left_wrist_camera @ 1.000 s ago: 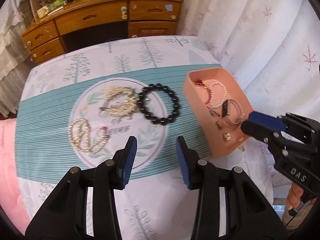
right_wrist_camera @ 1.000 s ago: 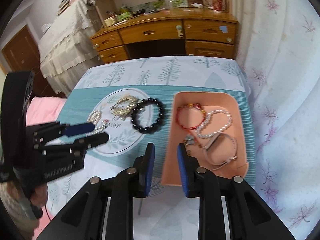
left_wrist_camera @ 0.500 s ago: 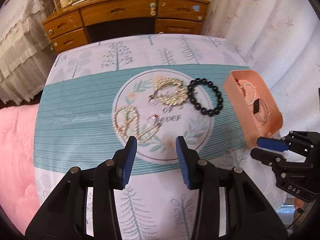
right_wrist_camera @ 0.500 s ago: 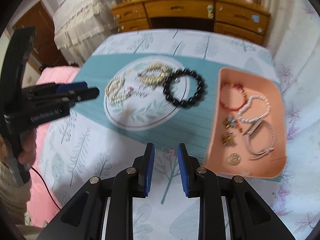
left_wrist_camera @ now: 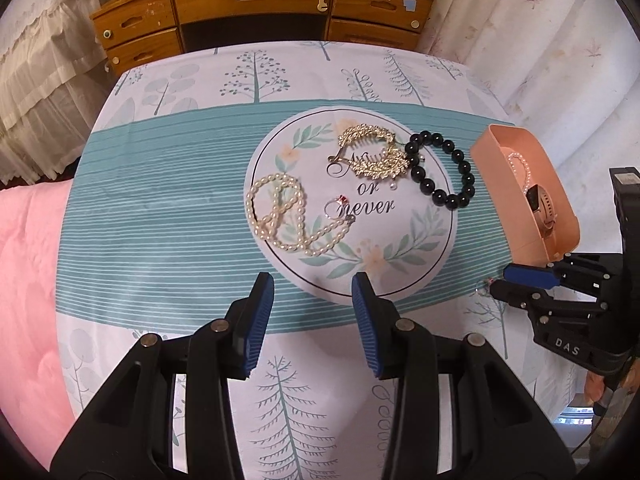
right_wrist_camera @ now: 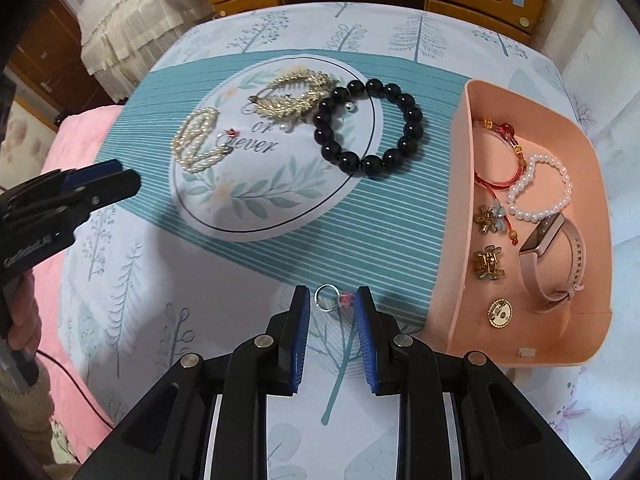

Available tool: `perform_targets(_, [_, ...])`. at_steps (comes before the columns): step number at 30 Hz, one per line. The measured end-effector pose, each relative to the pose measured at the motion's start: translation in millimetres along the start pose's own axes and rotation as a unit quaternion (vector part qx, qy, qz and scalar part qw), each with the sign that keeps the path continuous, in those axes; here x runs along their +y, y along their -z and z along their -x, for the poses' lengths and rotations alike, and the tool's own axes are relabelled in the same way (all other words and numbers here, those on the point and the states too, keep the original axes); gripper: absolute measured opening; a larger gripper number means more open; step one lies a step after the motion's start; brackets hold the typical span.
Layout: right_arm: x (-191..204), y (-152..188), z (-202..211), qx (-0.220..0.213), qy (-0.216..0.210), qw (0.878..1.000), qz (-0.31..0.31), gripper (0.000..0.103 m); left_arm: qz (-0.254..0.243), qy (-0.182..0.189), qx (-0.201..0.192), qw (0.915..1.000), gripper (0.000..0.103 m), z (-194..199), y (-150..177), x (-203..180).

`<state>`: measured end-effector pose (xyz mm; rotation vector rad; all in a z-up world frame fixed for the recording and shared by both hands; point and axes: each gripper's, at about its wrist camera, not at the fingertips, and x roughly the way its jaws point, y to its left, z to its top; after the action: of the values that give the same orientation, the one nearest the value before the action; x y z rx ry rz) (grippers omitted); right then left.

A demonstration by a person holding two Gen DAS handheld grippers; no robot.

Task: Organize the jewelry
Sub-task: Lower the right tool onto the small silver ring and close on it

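**A:** What am I going for?

**B:** The small ring (right_wrist_camera: 327,298), a thin silver loop with a red-pink stone on its right side. It lies flat on the tablecloth (right_wrist_camera: 132,280), right at the tips of my right gripper (right_wrist_camera: 331,300) and in the gap between them. Its long axis, loop to stone, runs across the gap, from one pad toward the other.

**A:** Touching either pad?

**B:** The stone sits just beside the right-hand pad; I cannot tell whether it touches. The loop is clear of the left-hand pad. The jaws stand partly open, a little wider than the ring, and grip nothing.

**A:** And your other hand?

**B:** My left gripper (left_wrist_camera: 313,280) is well apart from the ring, off to that side. Its jaws are open too, wider, with nothing between them. Ahead of its tips lies the pearl necklace (left_wrist_camera: 286,216), with a second small ring (left_wrist_camera: 336,207) just past it. The right hand is plainly the nearer one for this ring.

**A:** Where does it go?

**B:** I judge into the pink tray (right_wrist_camera: 448,208), which stands just to the right of the right jaws and already holds a watch (right_wrist_camera: 554,258), a pearl bracelet (right_wrist_camera: 538,188) and small pieces. The black bead bracelet (right_wrist_camera: 370,128) and gold hair comb (right_wrist_camera: 296,94) lie farther ahead, beyond the tips.
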<state>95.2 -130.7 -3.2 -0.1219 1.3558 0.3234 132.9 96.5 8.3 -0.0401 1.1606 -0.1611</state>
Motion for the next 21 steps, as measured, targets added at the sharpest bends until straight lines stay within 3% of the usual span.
perform_targets(12, [6.7, -5.2, -16.7, 0.017, 0.017, 1.0, -0.001, 0.024, 0.01, 0.005, 0.007, 0.9999, 0.037, -9.2, 3.0, 11.2])
perform_targets(21, [7.6, -2.2, -25.2, 0.023, 0.019, 1.0, 0.002, 0.012, 0.013, 0.004, 0.009, 0.9999, 0.037, -12.2, 4.2, 14.1])
